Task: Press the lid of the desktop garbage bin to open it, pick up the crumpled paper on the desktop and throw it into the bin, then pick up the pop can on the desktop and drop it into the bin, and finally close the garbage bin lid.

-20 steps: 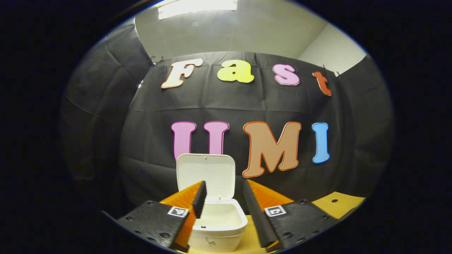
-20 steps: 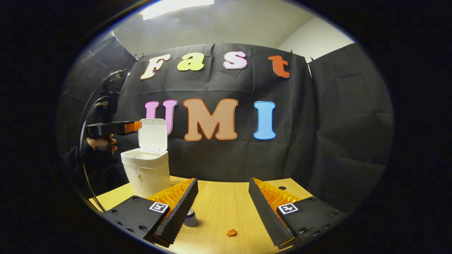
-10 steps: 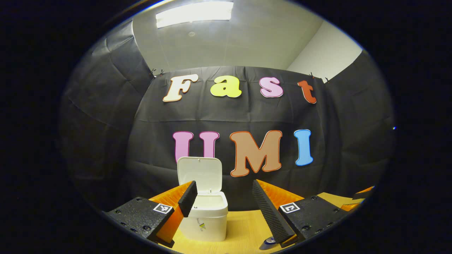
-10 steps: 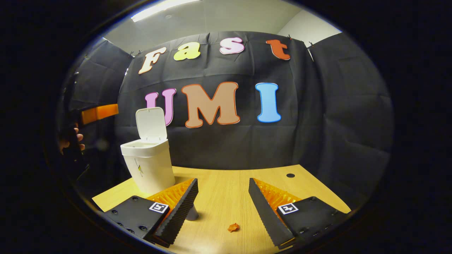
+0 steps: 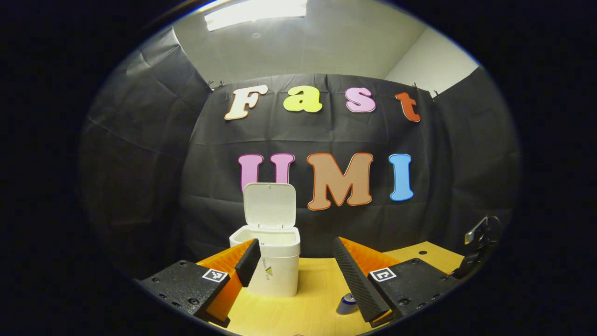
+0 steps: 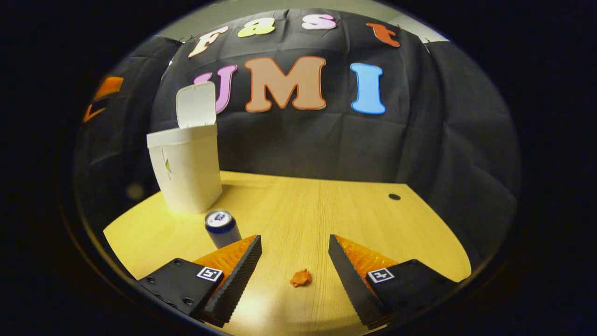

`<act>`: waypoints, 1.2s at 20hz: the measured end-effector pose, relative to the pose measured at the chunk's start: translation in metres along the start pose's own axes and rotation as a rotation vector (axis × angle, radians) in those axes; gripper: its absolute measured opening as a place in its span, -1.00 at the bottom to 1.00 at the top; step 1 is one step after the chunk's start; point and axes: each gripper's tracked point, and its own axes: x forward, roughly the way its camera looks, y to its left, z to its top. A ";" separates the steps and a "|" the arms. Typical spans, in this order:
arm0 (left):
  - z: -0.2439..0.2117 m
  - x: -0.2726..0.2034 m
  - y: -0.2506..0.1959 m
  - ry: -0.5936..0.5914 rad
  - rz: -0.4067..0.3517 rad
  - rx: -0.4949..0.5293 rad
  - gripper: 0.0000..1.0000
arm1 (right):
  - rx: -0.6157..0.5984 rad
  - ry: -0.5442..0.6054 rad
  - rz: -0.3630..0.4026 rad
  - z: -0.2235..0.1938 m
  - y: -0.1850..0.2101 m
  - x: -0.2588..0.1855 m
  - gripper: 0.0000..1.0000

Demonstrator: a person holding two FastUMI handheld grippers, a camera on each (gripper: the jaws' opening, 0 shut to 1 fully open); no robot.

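Wooden table (image 6: 326,205) is carrying a smooth white bin (image 6: 185,163), lid (image 6: 196,105) standing up, and a can (image 6: 222,227) nearby. Crumpled orange paper (image 6: 301,277) is lying between the right gripper's (image 6: 295,252) wide-spread ridged fingers. Left gripper (image 5: 294,256) is gaping too, holding nothing.

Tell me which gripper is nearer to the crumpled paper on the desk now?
Right. The right gripper is open, with the crumpled paper lying on the desk just ahead between its fingers. The left gripper, also open, faces the bin and pop can.
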 end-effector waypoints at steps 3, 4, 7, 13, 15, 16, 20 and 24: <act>0.001 -0.009 0.008 0.010 0.024 0.023 0.88 | -0.004 0.099 0.014 -0.017 0.001 -0.005 0.90; 0.000 -0.010 0.011 0.015 0.032 0.028 0.88 | -0.010 0.109 0.002 -0.020 -0.002 -0.005 0.92; -0.001 -0.016 0.015 0.028 0.046 0.040 0.89 | -0.026 0.138 -0.031 -0.027 -0.007 -0.003 0.81; 0.000 -0.022 0.017 0.037 0.039 0.070 0.89 | -0.015 0.198 -0.070 -0.050 -0.008 0.018 0.44; 0.000 -0.023 0.018 0.041 0.036 0.076 0.90 | -0.014 0.225 -0.071 -0.057 -0.009 0.021 0.39; 0.001 -0.024 0.019 0.040 0.035 0.080 0.90 | -0.013 0.248 -0.070 -0.062 -0.008 0.020 0.42; 0.003 -0.023 0.021 0.038 0.028 0.097 0.89 | 0.013 0.244 -0.057 -0.060 -0.007 0.027 0.10; 0.002 -0.022 0.021 0.036 0.016 0.091 0.89 | 0.025 0.209 -0.028 -0.049 -0.005 0.025 -0.19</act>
